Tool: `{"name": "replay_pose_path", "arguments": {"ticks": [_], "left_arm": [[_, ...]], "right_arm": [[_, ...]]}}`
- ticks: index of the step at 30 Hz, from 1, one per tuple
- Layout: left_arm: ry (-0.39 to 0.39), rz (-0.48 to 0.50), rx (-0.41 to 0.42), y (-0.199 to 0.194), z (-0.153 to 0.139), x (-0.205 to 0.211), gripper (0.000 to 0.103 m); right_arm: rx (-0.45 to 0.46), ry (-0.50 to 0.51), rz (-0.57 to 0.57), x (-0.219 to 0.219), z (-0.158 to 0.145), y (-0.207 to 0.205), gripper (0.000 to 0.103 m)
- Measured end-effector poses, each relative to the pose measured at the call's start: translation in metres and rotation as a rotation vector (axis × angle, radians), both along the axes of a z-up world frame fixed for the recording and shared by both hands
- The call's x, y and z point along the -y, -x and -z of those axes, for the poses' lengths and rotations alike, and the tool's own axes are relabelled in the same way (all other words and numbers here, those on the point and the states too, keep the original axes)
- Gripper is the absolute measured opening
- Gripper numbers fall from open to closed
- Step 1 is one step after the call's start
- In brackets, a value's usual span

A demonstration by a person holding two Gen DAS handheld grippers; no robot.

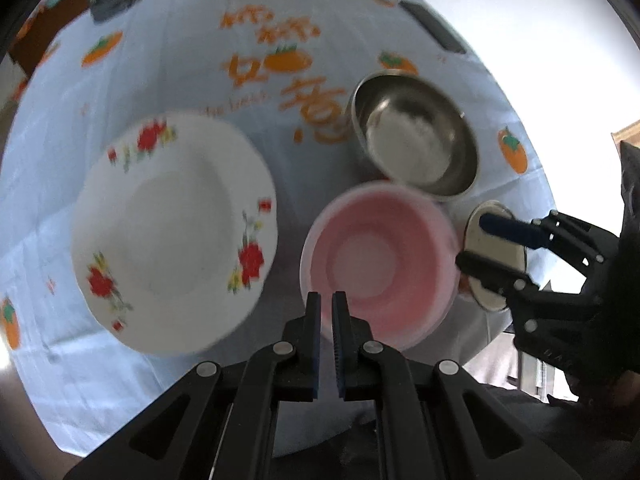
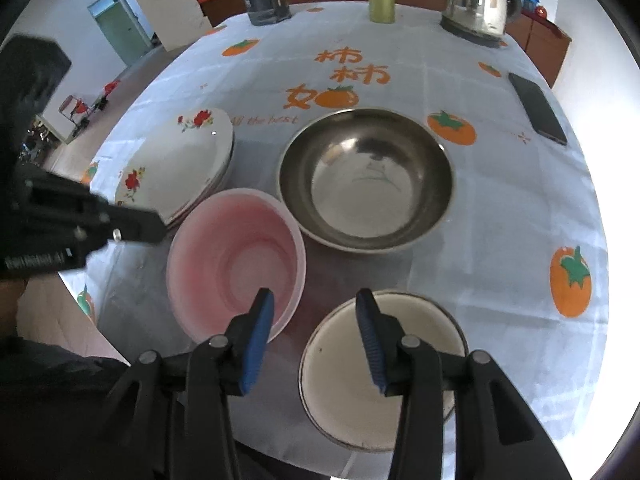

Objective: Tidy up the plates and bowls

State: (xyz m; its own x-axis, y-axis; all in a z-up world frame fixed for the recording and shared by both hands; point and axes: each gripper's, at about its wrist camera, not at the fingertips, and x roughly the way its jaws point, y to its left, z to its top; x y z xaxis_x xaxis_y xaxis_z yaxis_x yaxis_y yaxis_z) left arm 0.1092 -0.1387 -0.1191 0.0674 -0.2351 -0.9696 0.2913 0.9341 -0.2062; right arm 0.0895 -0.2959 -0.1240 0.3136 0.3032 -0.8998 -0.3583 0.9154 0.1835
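The table [image 2: 500, 208] has a pale blue cloth with orange fruit pictures on it. Seen from the right wrist, a big metal bowl [image 2: 366, 180] sits in the middle. A pink bowl [image 2: 236, 256] is at 8 o'clock from it, close by. A stack of white plates [image 2: 176, 160] with red flowers is at 9 o'clock. A small white bowl [image 2: 384, 372] with a metal rim is at 6 o'clock.

The right gripper [image 2: 316, 336] is partly open with nothing between its blue pads, one over the pink bowl and one over the small white bowl. The left gripper [image 1: 326, 332] is almost shut and holds nothing, by the near rim of the pink bowl.

A black phone [image 2: 538, 108] lies at 2 o'clock, and a kettle [image 2: 478, 0] stands at the far edge
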Motion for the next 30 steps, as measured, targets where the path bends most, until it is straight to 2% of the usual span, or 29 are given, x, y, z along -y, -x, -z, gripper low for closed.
{"name": "replay_pose_path", "arguments": {"ticks": [7,8,11,14,15,20,22,28,30], "left_arm": [[-0.008,-0.008,-0.035,0.006,0.019,0.003,0.007],[-0.005,-0.008,-0.032,0.007,0.018,0.003,0.007],[0.004,-0.003,-0.020,0.008,0.015,0.004,0.007],[0.009,0.013,-0.025,0.011,0.016,0.007,0.001],[0.009,0.017,-0.022,0.012,0.015,0.008,0.001],[0.014,0.051,0.040,0.017,-0.006,0.012,0.001],[0.008,0.059,0.037,0.019,-0.005,0.014,0.001],[-0.004,-0.020,0.046,0.014,-0.005,-0.004,0.001],[-0.002,-0.029,0.016,0.015,0.001,-0.007,0.002]], "right_arm": [[-0.013,0.008,-0.036,-0.011,0.009,-0.002,0.041],[-0.009,0.020,-0.044,-0.014,0.010,-0.002,0.038],[-0.017,0.022,-0.063,-0.019,0.014,-0.002,0.015],[-0.010,0.024,-0.070,-0.023,0.014,0.000,0.013],[-0.009,0.007,-0.069,-0.022,0.012,0.001,0.008],[-0.009,-0.038,-0.088,-0.029,-0.001,0.009,0.008],[-0.001,-0.040,-0.097,-0.033,-0.006,0.011,0.008],[-0.019,-0.043,-0.057,-0.025,0.002,0.010,0.005],[-0.012,-0.031,-0.042,-0.022,0.001,0.009,0.005]]}}
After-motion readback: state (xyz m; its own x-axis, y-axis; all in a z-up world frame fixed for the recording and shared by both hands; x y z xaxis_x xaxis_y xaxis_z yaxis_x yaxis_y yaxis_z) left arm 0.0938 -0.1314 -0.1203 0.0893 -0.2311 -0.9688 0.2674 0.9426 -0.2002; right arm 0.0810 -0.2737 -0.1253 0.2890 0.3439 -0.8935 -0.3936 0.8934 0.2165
